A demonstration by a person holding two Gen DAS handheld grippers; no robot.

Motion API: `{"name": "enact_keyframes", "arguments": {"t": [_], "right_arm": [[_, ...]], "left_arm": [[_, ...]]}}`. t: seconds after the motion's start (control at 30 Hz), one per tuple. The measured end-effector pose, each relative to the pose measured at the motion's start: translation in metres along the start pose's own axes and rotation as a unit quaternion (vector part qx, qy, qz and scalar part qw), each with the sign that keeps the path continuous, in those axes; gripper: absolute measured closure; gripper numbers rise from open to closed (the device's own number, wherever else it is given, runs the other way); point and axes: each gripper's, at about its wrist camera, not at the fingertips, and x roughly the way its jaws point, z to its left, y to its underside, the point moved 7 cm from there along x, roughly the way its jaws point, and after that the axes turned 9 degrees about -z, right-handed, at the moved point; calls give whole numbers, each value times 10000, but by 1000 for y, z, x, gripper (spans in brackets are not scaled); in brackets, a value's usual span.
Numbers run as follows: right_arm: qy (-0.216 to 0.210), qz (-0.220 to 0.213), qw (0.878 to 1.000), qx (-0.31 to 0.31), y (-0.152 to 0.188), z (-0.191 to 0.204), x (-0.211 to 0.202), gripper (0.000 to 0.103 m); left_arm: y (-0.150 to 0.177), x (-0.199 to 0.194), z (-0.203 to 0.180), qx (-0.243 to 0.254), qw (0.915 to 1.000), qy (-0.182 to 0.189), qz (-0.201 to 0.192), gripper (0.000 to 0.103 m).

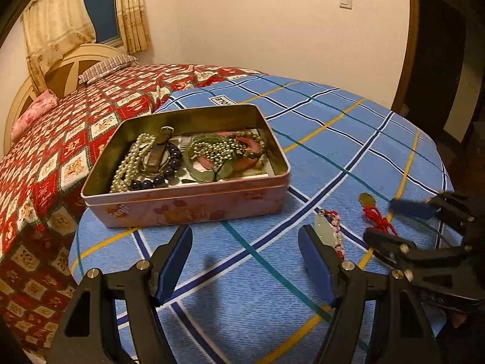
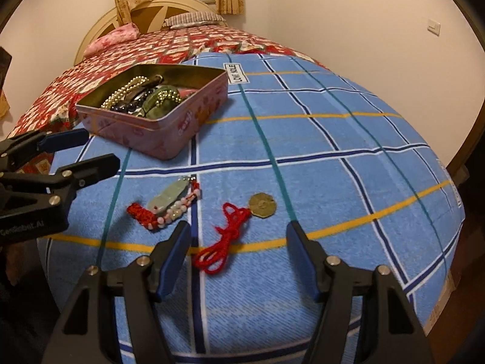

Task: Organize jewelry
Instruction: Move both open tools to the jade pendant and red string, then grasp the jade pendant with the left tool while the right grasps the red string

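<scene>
Ahead of me a bed (image 1: 91,112) in red patchwork quilt, cream curtains (image 1: 57,24) at a dark window (image 1: 101,9), plain pale walls (image 1: 272,24).

Your left gripper (image 1: 245,261) hovers low with its jaws spread wide, nothing between the blue pads (image 1: 177,261). Your right gripper (image 2: 239,256) sits just beside it, angled inward, jaws equally wide and empty, both held level and forward-pointing.

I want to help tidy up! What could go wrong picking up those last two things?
The red string on the coin lies loose and tangled, so it might snag or slip from the open right gripper. The tin already looks crowded, so beads could spill. The open left gripper is close by; they might bump.
</scene>
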Motion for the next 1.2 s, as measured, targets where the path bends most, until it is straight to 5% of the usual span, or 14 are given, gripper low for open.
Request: {"name": "enact_keyframes", "arguments": {"t": [0.07, 0.17, 0.37, 0.67, 0.73, 0.8, 0.9, 1.2], "right_arm": [[-69, 115, 9999, 59, 4, -1, 4, 83], [56, 121, 9999, 10, 5, -4, 1, 93], [402, 94, 9991, -16, 12, -22, -7, 94], [389, 36, 9992, 65, 17, -27, -11, 94], [394, 22, 9992, 68, 16, -26, -11, 94], [395, 7, 9992, 59, 16, -25, -10, 94], [361, -14, 9993, 42, 16, -23, -11, 94], [141, -275, 9995, -52, 6, -12, -21, 95]], "left_arm": [[-1, 0, -2, 24, 10000, 20, -1, 31], [-2, 2, -7, 9, 9999, 107, 29, 31], [-3, 4, -31, 257, 9992, 291, 42, 31], [5, 16, -62, 703, 9962, 459, 225, 32], [11, 21, -64, 729, 9952, 531, 376, 44], [19, 25, -64, 605, 9940, 731, 548, 72], [17, 24, -59, 518, 9947, 705, 547, 94], [0, -3, -42, 336, 9971, 676, 126, 94]]}}
